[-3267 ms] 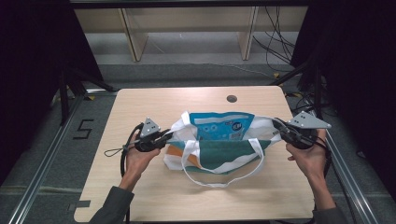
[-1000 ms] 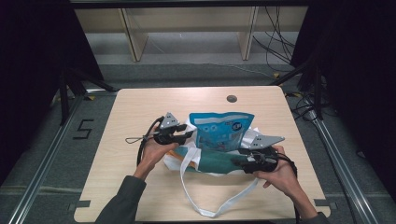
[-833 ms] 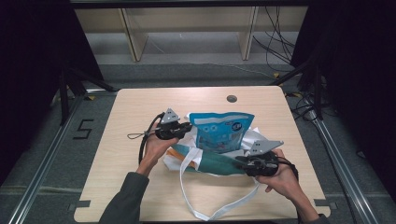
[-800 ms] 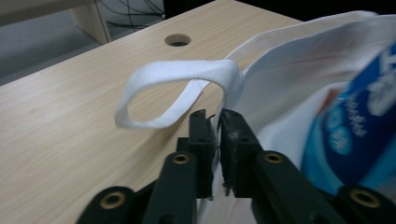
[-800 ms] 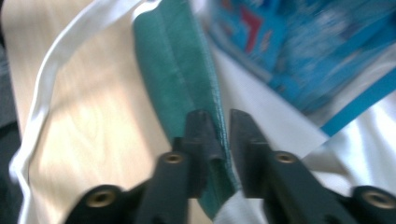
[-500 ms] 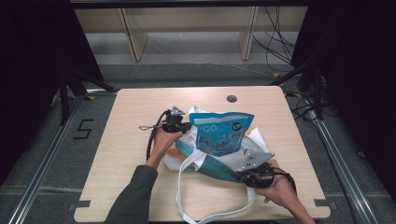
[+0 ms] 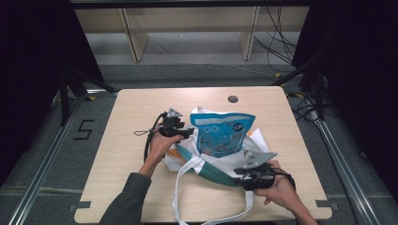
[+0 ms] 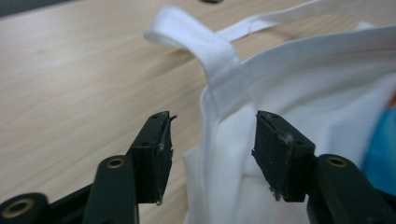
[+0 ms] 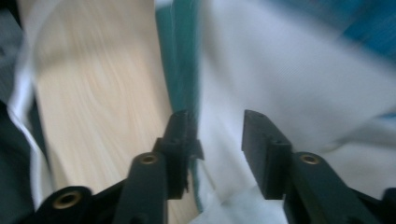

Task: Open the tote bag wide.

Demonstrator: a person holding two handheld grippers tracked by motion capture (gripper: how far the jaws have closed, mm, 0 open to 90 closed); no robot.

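Fingers apart at both edges of the tote bag

Left gripper (image 8: pixel 210 154) has just been opening, the white bag (image 7: pixel 213 161) rim between its fingers unpinched; right gripper (image 9: pixel 217 144) likewise straddles the teal edge at five o'clock, probably to spread the mouth around the blue pouch (image 7: pixel 223 133). Wooden table (image 7: pixel 131 117); shelving (image 7: pixel 187 28) at twelve.

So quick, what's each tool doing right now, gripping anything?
Left tool: just opened; rim of the white fabric bag between its jaws, not gripped.
Right tool: just opened, astride the bag's teal edge.
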